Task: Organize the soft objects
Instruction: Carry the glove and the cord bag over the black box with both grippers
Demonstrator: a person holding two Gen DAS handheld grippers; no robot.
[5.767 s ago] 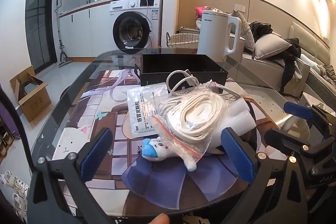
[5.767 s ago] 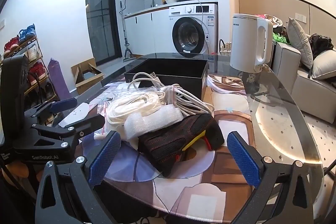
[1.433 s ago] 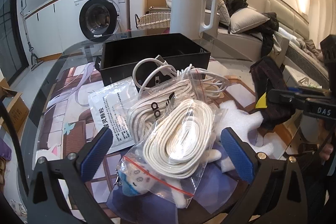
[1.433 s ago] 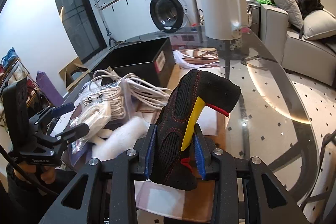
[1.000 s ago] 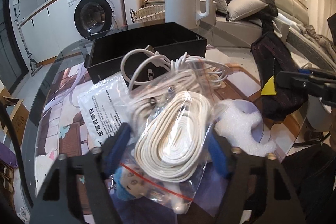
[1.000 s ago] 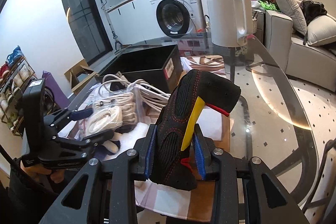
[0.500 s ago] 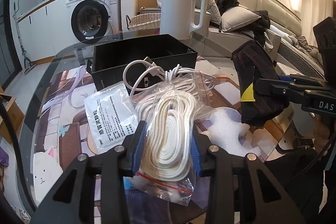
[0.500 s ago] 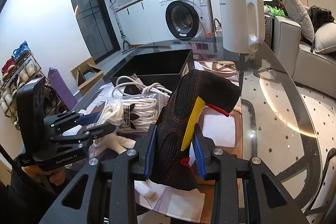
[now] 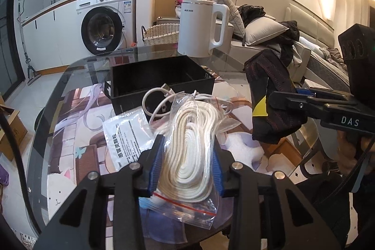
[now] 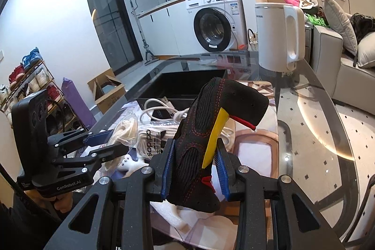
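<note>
The left gripper (image 9: 186,169) is closed on a clear zip bag of white cord (image 9: 189,151), and its blue pads press the bag from both sides. The bag is lifted a little above the glass table (image 9: 61,95), with its sealed red-striped end hanging down toward the camera. The right gripper (image 10: 194,168) is closed on a black glove (image 10: 211,132) that has red stitching and a yellow stripe; the glove stands upright between the blue pads, and its top bends over to the right. Both things are held in the air, the glove to the right of the bag and apart from it. Behind them on the table stands an open black box (image 9: 161,76), and a loose white cable (image 9: 161,97) lies against its front wall. A white printed packet (image 9: 126,139) lies flat on the left of the bag, and a piece of white foam (image 9: 243,149) lies on the table below the glove. A white kettle (image 9: 201,27) stands at the far side of the table, behind the box.
</note>
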